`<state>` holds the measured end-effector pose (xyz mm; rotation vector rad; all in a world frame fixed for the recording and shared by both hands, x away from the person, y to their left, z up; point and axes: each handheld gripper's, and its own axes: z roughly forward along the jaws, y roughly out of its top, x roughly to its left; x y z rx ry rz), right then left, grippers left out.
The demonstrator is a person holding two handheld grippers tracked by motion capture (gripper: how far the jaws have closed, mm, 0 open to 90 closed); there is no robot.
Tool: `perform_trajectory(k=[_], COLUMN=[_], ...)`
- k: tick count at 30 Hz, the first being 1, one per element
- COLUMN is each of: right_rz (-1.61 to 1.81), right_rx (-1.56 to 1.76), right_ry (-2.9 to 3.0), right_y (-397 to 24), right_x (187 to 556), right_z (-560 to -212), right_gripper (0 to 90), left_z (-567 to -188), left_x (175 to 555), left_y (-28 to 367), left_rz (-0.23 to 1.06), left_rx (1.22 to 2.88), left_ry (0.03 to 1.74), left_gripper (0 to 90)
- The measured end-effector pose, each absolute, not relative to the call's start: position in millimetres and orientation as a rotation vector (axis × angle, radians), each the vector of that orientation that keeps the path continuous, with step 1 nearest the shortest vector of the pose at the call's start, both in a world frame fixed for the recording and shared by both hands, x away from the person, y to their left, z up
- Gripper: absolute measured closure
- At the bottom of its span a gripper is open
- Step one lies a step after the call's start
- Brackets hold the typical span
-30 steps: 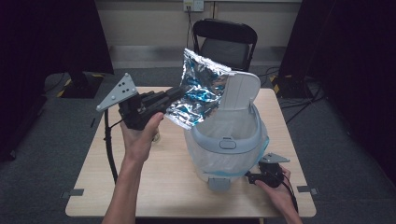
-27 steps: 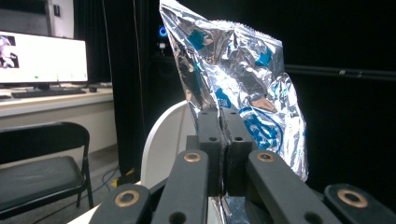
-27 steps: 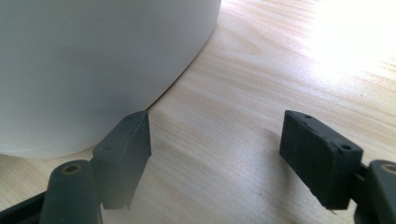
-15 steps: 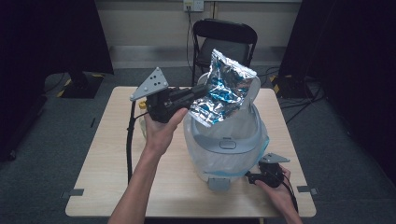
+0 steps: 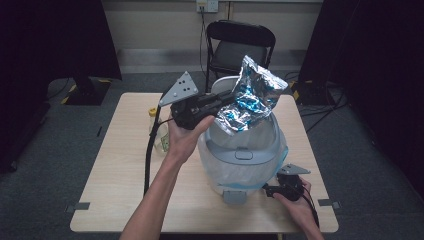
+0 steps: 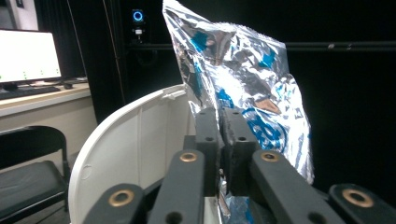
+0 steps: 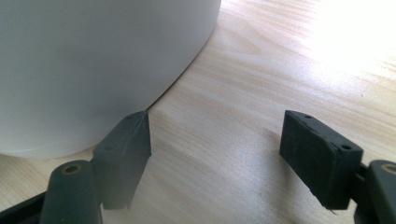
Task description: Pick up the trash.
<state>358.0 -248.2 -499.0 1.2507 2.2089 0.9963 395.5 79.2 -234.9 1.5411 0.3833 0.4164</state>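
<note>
Here, at the wooden worktop (image 5: 120, 185), my left gripper (image 5: 227, 100) holds a crumpled silver-and-blue foil bag (image 5: 252, 95) above the open white bin (image 5: 242, 155), its jaws pinched almost together on the bag's lower edge. From the left gripper view I see the foil bag (image 6: 238, 88) standing up from between the two black pads, which have just eased a little apart while the foil remains caught between them; the raised white lid (image 6: 135, 140) of the bin curves up just beside it on the left. In the high view the bag hangs over the bin's mouth, clear of the grey-blue rim and of the clear liner inside. My right gripper (image 5: 270, 191) rests low on the worktop at the bin's front right foot, gripped by my right hand (image 5: 295, 202). Its jaws stand wide apart with nothing between them; in the right gripper view one pad (image 7: 128, 140) sits just against the bin's white wall (image 7: 93, 60), the other well out over bare wood. A small yellow-capped bottle (image 5: 155, 130) stands on the worktop behind my left forearm, near the bin's left side. A black folding chair (image 5: 240, 47) waits beyond the far edge.
</note>
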Motion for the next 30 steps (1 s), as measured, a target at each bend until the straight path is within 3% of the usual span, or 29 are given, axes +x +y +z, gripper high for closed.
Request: perform_trajectory(k=[6, 17, 22, 30], right_rz=[0.993, 0.993, 0.993, 0.993], right_rx=[1.249, 1.249, 1.249, 1.249], right_ry=[2.209, 2.209, 2.209, 2.209], right_y=[-248, -248, -248, -248], right_x=[358, 358, 358, 358], right_z=[-499, -499, -499, -499], right_gripper=[23.7, 23.7, 23.7, 23.7], left_z=[-235, -237, -239, -241], left_x=[397, 395, 396, 389], left_y=[78, 86, 93, 111], left_rz=[0.411, 0.4, 0.334, 0.344], left_rx=[1.542, 1.551, 1.55, 1.554], left_ry=[0.387, 0.397, 0.393, 0.417], left_gripper=[71.7, 64.2, 65.7, 65.3])
